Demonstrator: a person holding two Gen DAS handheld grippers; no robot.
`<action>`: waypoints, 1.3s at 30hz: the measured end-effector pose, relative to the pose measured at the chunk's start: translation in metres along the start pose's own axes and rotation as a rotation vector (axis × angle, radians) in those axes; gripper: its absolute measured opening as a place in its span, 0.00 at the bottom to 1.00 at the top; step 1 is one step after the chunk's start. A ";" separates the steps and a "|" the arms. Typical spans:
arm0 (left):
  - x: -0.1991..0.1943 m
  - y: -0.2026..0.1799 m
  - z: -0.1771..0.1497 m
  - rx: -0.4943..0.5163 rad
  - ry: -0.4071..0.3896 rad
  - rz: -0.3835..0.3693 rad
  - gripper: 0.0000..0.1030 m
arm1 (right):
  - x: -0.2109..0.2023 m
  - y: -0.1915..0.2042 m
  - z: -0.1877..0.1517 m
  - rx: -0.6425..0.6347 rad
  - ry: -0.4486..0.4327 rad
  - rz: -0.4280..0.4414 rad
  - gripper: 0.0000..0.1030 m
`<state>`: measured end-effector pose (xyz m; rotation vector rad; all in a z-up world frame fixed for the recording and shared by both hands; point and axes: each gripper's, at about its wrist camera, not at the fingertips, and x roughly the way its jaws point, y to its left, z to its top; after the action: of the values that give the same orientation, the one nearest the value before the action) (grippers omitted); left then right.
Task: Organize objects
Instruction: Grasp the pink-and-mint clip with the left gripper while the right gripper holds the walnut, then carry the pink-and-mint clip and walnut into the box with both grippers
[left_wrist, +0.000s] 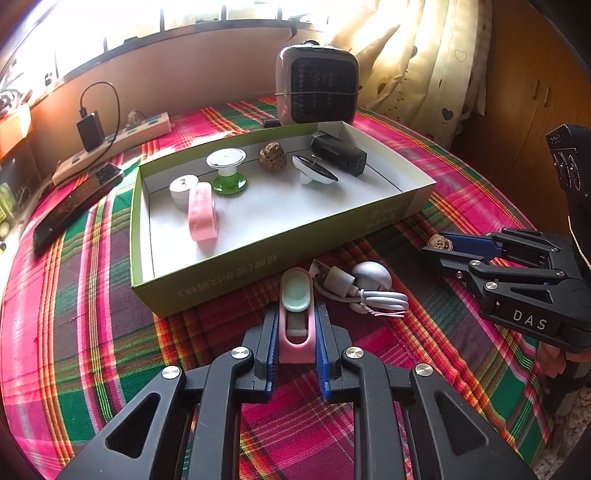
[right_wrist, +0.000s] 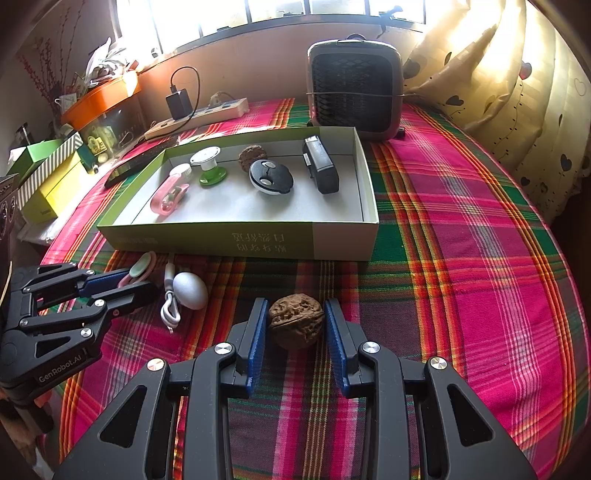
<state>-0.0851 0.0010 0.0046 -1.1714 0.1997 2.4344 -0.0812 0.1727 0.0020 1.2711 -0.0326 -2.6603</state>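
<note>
Left gripper (left_wrist: 296, 325) clamps the pink clip (left_wrist: 295, 332) at lower centre, just before the box (left_wrist: 258, 258). Right gripper (right_wrist: 296, 325) squeezes the walnut (right_wrist: 295, 320) on the plaid cloth (right_wrist: 461, 258), centre frame, below the box's near wall.

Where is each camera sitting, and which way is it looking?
Left wrist: sits on the left gripper, looks down along its fingers at the pink clip they squeeze; the right gripper shows on the right.
Right wrist: sits on the right gripper, looks down at the walnut it grips; the left gripper shows on the left.
Both: the green box, heater, plaid cloth.
</note>
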 end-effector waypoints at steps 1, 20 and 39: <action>0.000 0.000 0.000 0.000 0.000 0.001 0.15 | 0.000 0.000 0.000 0.001 0.000 0.000 0.31; -0.022 0.004 0.014 -0.023 -0.042 -0.009 0.15 | -0.019 0.002 0.017 -0.031 -0.060 0.017 0.31; -0.023 0.020 0.074 -0.077 -0.083 -0.037 0.15 | -0.029 0.013 0.095 -0.142 -0.143 -0.014 0.31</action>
<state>-0.1337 -0.0013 0.0681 -1.0939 0.0591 2.4717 -0.1346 0.1594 0.0852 1.0413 0.1426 -2.7054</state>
